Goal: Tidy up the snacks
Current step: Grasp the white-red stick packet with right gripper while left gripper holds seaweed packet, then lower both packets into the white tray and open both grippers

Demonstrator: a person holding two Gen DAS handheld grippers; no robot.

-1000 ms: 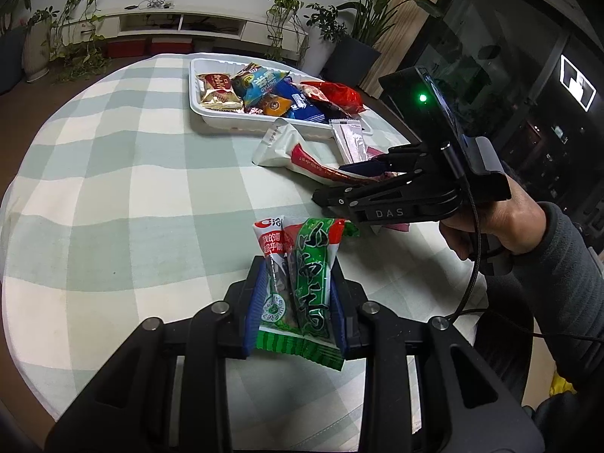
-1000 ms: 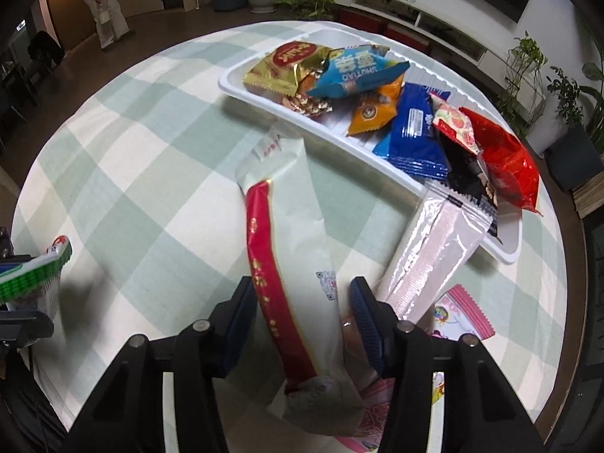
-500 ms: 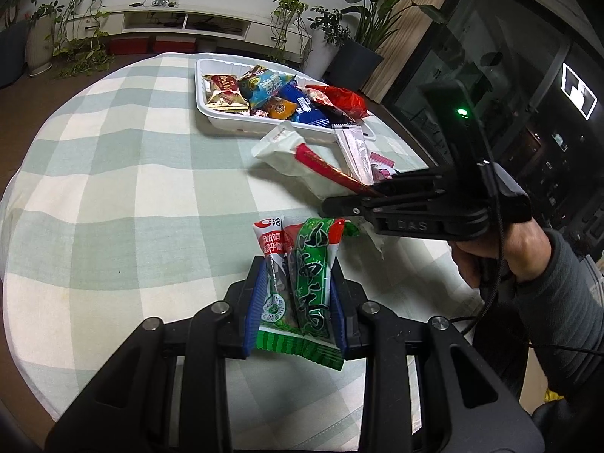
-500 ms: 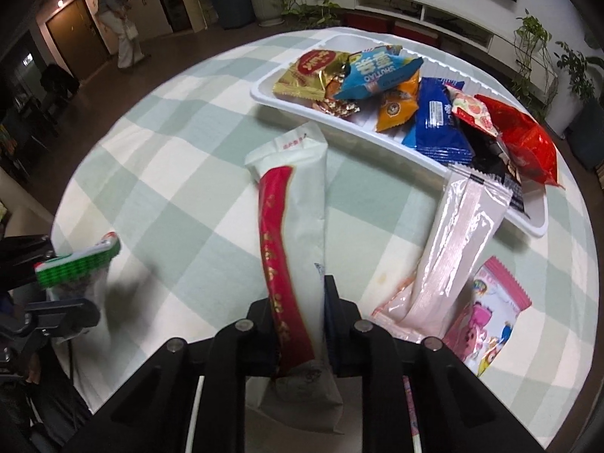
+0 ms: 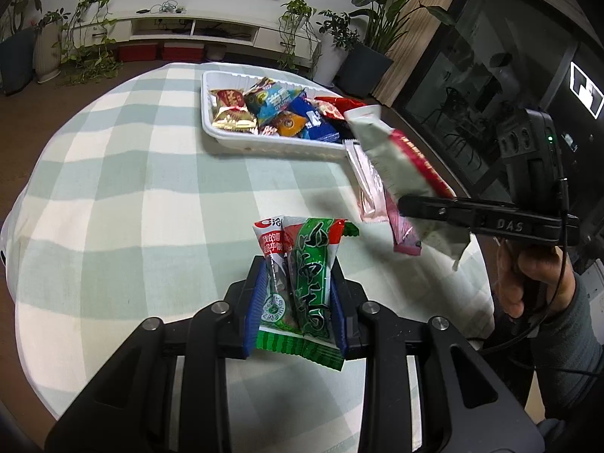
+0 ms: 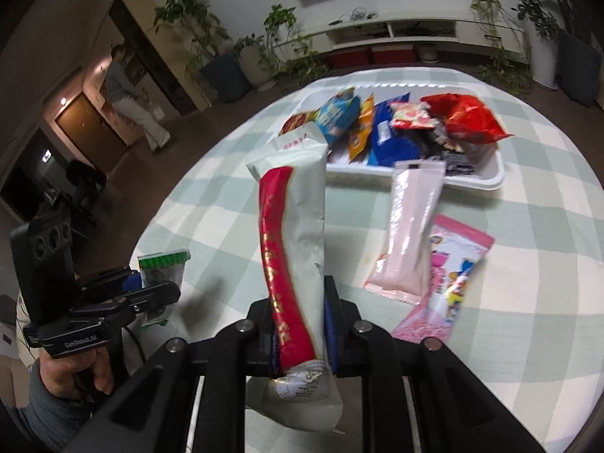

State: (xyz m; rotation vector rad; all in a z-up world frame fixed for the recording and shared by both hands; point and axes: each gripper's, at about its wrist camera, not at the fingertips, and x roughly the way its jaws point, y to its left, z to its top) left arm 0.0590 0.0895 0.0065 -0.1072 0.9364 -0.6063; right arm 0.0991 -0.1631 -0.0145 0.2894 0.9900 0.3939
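Observation:
My left gripper (image 5: pixel 295 304) is shut on two small packets, a green one (image 5: pixel 313 275) and a red-and-white one (image 5: pixel 272 260), held above the checked table. My right gripper (image 6: pixel 300 334) is shut on a long white packet with a red stripe (image 6: pixel 294 226), lifted off the table; it also shows in the left wrist view (image 5: pixel 396 162). A white tray (image 5: pixel 264 143) holding several snack packets sits at the far side of the table; it also shows in the right wrist view (image 6: pixel 494 177).
A long pale pink packet (image 6: pixel 409 230) and a pink cartoon packet (image 6: pixel 449 283) lie on the green-and-white checked tablecloth (image 5: pixel 132 188) near the tray. Potted plants, a low white shelf and a person stand beyond the round table.
My right gripper closed on the long white packet and lifted it off the table, tilting it up. My left gripper kept hold of its two packets.

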